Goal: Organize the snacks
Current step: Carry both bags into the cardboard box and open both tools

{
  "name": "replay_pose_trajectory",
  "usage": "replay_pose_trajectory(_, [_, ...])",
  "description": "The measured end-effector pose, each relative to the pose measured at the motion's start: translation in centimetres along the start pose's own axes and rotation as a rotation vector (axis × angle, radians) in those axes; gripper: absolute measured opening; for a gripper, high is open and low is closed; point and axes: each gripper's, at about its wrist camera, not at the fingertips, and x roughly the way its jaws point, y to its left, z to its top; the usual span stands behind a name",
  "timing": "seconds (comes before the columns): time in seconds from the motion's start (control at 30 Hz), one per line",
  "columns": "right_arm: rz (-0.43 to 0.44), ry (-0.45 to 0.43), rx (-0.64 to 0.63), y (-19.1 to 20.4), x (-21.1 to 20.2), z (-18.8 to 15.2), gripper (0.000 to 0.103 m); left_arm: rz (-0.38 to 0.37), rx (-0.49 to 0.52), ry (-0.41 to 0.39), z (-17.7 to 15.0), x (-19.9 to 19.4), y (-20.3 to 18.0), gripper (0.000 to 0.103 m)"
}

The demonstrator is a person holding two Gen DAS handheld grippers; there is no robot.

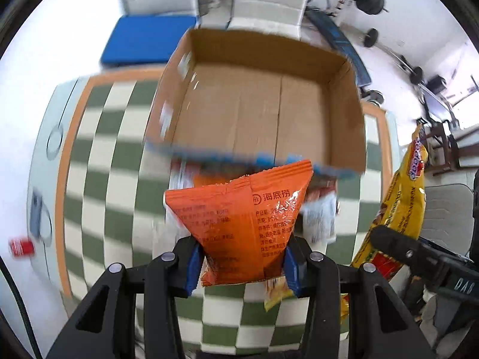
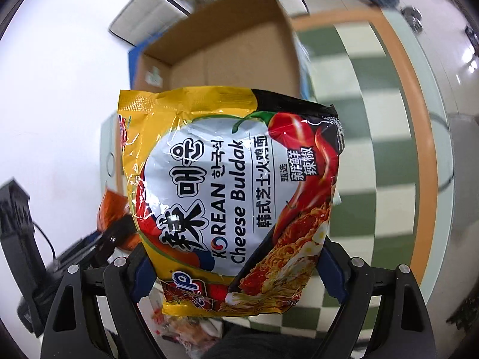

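In the left gripper (image 1: 242, 264), an orange packet (image 1: 242, 224) was pinched; the right gripper (image 2: 236, 272) clamped a noodle bag (image 2: 233, 197). Both hung short of the cardboard box (image 1: 344, 113) on the checkered cloth (image 1: 104, 164). Judged mid-carry; next: move over the box, release.

Left tongs (image 1: 243, 264), right tongs (image 2: 236, 270): black angular frames, blue finger pads, silver round screws.

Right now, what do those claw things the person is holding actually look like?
Both are alike: the left gripper and right gripper have matte black angular frames with triangular cut-outs, round silver bolts at the joints, and blue fingertip pads. The right one's body carries pale lettering.
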Motion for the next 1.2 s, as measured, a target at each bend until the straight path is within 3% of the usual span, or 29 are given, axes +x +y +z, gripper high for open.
replay_pose_trajectory(0.2, [-0.067, -0.064, 0.002, 2.2, -0.3, 6.7, 0.091, -0.002, 0.070, 0.055, 10.1, 3.7, 0.5, 0.042])
replay_pose_trajectory(0.4, [-0.145, -0.025, 0.012, 3.4, 3.7, 13.9, 0.091, -0.027, 0.110, 0.171, 16.8, 9.0, 0.6, 0.042])
replay_pose_trajectory(0.53, [-0.211, 0.003, 0.001, 4.2, 6.5, 17.7, 0.091, -0.056, 0.121, 0.233, 19.5, 12.6, 0.7, 0.042])
replay_pose_trajectory(0.7, [-0.270, 0.045, 0.014, 4.5, 11.5, 19.4, 0.091, -0.053, 0.145, 0.288, 21.1, 15.4, 0.2, 0.042])
replay_pose_trajectory(0.83, [-0.292, 0.072, 0.004, 5.8, 11.8, 17.8, 0.091, -0.045, 0.177, 0.309, 21.7, 16.5, -0.4, 0.042])
replay_pose_trajectory(1.0, [-0.307, 0.120, 0.003, 6.1, 13.0, 18.5, 0.091, -0.031, 0.207, 0.301, 22.1, 17.2, -1.1, 0.043])
replay_pose_trajectory(1.03, [-0.320, 0.124, 0.000, 6.0, 13.2, 18.9, 0.091, -0.026, 0.212, 0.304, 22.0, 17.1, -1.3, 0.045])
replay_pose_trajectory(1.1, [-0.346, 0.123, -0.003, 6.0, 12.8, 18.7, 0.092, -0.035, 0.215, 0.307, 22.0, 17.0, -1.2, 0.064])
replay_pose_trajectory(1.13, [-0.352, 0.123, -0.003, 6.2, 12.9, 18.7, 0.093, -0.039, 0.214, 0.304, 22.0, 17.0, -1.1, 0.083])
replay_pose_trajectory(1.2, [-0.357, 0.126, -0.005, 6.5, 12.7, 18.5, 0.095, -0.036, 0.207, 0.292, 22.2, 16.8, -0.9, 0.089])
